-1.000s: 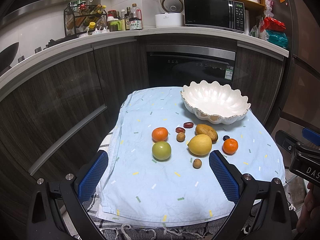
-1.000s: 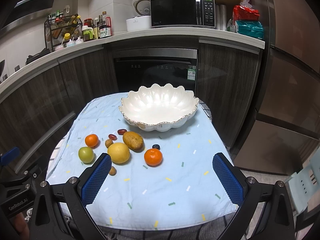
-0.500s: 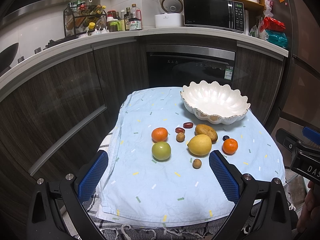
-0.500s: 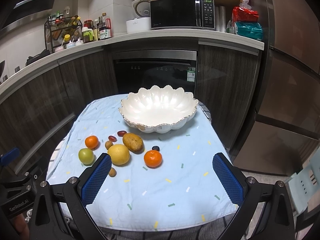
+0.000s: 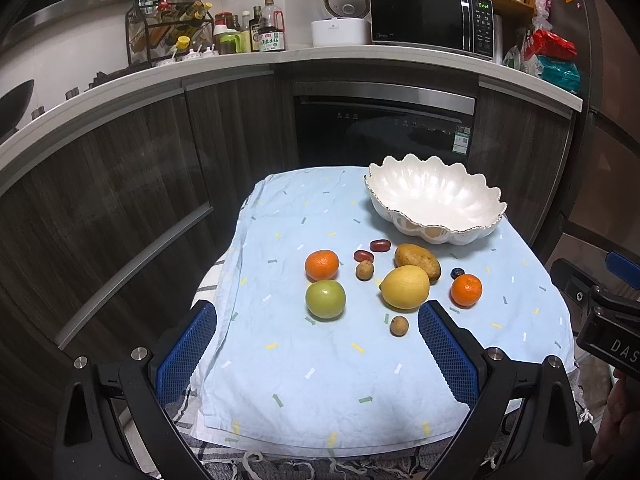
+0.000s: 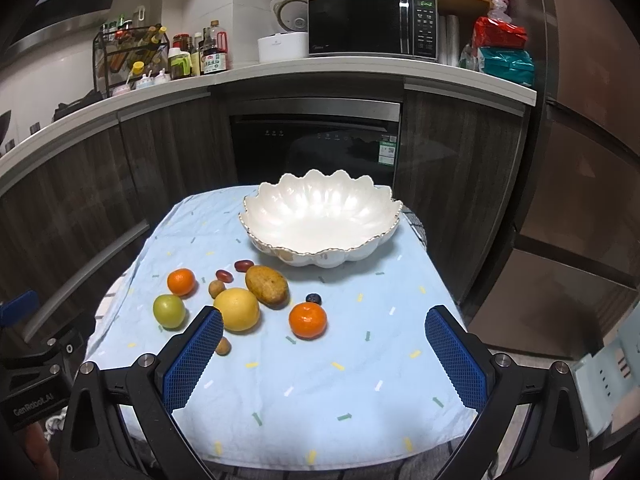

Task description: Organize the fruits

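Blue-padded left gripper and right gripper hovering wide and empty, risking rolling round mandarin at 12 o'clock off cloth.

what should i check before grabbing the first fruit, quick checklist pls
1. Left gripper open, nothing held: ok.
2. Right gripper open, nothing held: ok.
3. White bowl empty and upright: ok.
4. Fruit all on the blue cloth, none in the bowl: ok.
5. Lemon free to lift: not ok, it seems to touch the brown fruit.
6. Orange nearest right gripper, clear around it: ok.
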